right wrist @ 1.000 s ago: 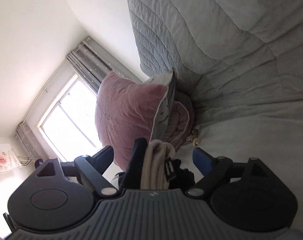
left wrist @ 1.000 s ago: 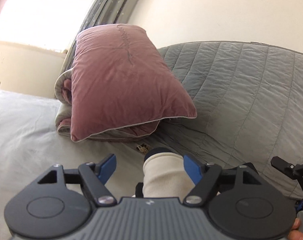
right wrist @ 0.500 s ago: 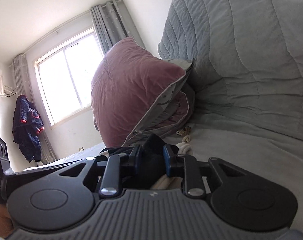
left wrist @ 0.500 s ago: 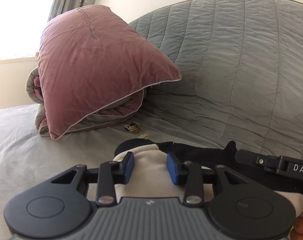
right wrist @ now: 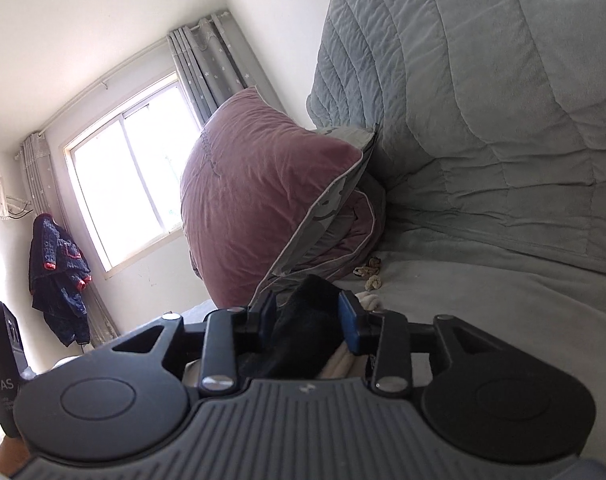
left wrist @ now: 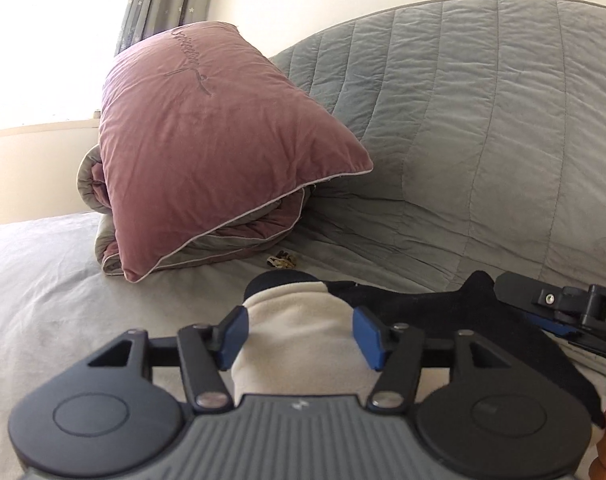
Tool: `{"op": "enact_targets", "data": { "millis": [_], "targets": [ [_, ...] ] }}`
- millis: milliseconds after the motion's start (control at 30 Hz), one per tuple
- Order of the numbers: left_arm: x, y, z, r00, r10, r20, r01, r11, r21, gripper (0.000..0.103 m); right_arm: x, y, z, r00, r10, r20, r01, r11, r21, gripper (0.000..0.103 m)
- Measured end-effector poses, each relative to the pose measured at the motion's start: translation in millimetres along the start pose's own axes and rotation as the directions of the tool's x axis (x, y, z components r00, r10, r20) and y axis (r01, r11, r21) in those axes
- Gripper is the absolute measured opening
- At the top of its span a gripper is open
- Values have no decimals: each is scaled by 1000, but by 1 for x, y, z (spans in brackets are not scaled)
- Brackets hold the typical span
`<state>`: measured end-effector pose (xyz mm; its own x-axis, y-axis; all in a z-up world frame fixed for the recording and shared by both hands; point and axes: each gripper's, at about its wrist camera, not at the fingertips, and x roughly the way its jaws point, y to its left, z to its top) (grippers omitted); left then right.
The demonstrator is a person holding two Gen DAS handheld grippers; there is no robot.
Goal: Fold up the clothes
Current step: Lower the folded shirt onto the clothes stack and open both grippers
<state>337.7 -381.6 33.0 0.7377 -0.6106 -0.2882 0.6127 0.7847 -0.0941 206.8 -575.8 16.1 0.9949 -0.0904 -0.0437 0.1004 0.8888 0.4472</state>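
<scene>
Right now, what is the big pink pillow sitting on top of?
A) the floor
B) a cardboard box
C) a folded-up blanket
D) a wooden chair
C: the pink pillow lies tilted over a folded blanket whose grey and pink layers stick out under it, on the bed.
</scene>
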Motion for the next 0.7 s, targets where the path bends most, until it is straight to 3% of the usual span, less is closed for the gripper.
{"op": "enact_targets", "data": {
  "millis": [100, 267, 533, 700],
  "targets": [
    [-25, 1, 2, 999, 35, -31, -37, 997, -61, 73, -10, 13, 6, 1000, -9, 2, 9, 1000, -24, 53],
    [-65, 0, 6, 992, 101, -80, -104, 994, -35, 82, -19, 36, 9, 998, -28, -56, 25, 999, -40, 54],
    [-130, 3, 14, 961, 217, -170, -226, 974, -30, 90, -47, 77, 22, 986, -77, -150, 71, 997, -44, 66],
    [-173, 4, 20, 946, 249, -209, -261, 965, -29, 93, -73, 107, 30, 977, -108, -185, 98, 993, -63, 73]
  ]
}}
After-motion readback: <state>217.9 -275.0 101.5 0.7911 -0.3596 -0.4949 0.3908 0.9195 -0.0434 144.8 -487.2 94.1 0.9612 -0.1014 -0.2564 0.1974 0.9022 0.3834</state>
